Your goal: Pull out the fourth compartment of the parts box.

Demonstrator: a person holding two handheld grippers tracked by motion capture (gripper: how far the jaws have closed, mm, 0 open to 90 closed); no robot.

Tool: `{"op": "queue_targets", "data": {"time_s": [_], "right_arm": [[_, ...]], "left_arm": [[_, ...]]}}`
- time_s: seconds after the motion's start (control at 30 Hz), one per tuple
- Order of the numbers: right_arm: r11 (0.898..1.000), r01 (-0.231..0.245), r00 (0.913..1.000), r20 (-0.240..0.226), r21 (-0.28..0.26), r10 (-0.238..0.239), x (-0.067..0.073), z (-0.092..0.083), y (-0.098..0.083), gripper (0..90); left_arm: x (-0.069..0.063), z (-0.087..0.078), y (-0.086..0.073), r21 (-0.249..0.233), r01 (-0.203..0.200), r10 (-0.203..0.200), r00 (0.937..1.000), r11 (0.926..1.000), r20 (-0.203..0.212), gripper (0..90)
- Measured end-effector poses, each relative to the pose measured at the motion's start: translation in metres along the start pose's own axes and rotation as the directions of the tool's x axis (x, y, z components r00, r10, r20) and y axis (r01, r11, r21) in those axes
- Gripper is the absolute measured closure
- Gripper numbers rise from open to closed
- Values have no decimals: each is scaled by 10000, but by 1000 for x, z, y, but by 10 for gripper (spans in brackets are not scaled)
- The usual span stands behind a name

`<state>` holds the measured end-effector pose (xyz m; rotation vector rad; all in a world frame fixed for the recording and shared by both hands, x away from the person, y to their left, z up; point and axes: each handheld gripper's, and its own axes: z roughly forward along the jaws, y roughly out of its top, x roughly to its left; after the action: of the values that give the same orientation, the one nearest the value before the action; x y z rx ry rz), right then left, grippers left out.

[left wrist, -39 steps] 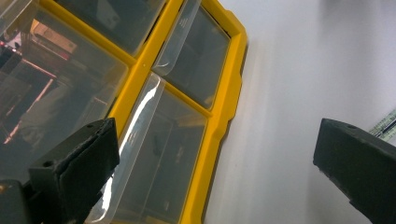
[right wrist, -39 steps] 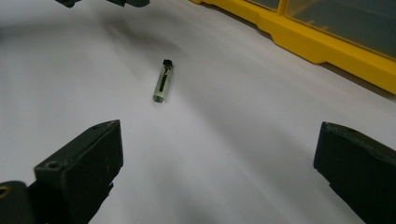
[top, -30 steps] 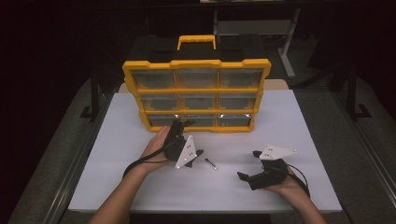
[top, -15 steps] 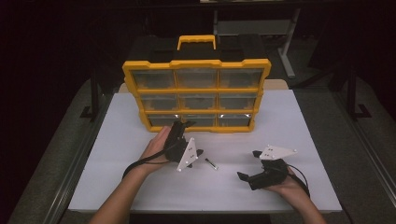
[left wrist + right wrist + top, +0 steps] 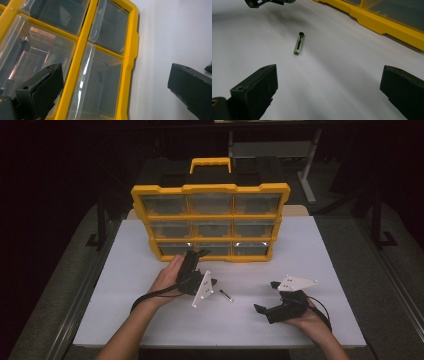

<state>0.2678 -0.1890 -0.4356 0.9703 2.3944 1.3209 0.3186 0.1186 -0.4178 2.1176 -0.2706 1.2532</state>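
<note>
Looking down from the high view, we see a yellow plastic organiser case with clear-fronted compartments [image 5: 210, 220] standing upright on its edge at the back of the white counter [image 5: 125, 310], its yellow carry handle [image 5: 210, 164] on top. Its nine compartments sit in three rows of three; what they contain we cannot tell from here. Our left gripper [image 5: 200, 254] is tipped up against the bottom row, near the left-hand compartment, while our right gripper [image 5: 265, 296] rests low on the counter, well apart from the case. Between the two lies a small clear cylindrical vial with a dark cap [image 5: 226, 295], flat on the counter just beside the left gripper's white three-cornered plate [image 5: 201, 288].

Along the left gripper view, the matte black jaws stand wide apart, gripping nothing, with the case [image 5: 130, 50] close ahead. The glossy transparent lids [image 5: 82, 82] catch reflections; behind them the compartments look dim and we can make out no contents.

Along the right gripper view, the jaws are likewise spread, nothing between them. The vial [image 5: 299, 44] lies ahead on the smooth counter, pale green-tinted, dark cap pointing away, with the case's yellow rim [image 5: 387, 25] at upper right.
</note>
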Motion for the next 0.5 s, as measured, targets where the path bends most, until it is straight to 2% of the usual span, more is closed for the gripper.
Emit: {"op": "queue_targets", "data": {"time_s": [0.3, 0.5], "right_arm": [[10000, -1, 10000, -6, 8, 1, 0, 0, 0, 9], [10000, 5, 10000, -9, -9, -5, 0, 0, 0, 9]], "left_arm": [[-4, 1, 1, 148, -642, 645, 9976, 9978, -238, 5], [-6, 1, 1, 252, -1142, 1152, 9924, 9931, -423, 5]]}}
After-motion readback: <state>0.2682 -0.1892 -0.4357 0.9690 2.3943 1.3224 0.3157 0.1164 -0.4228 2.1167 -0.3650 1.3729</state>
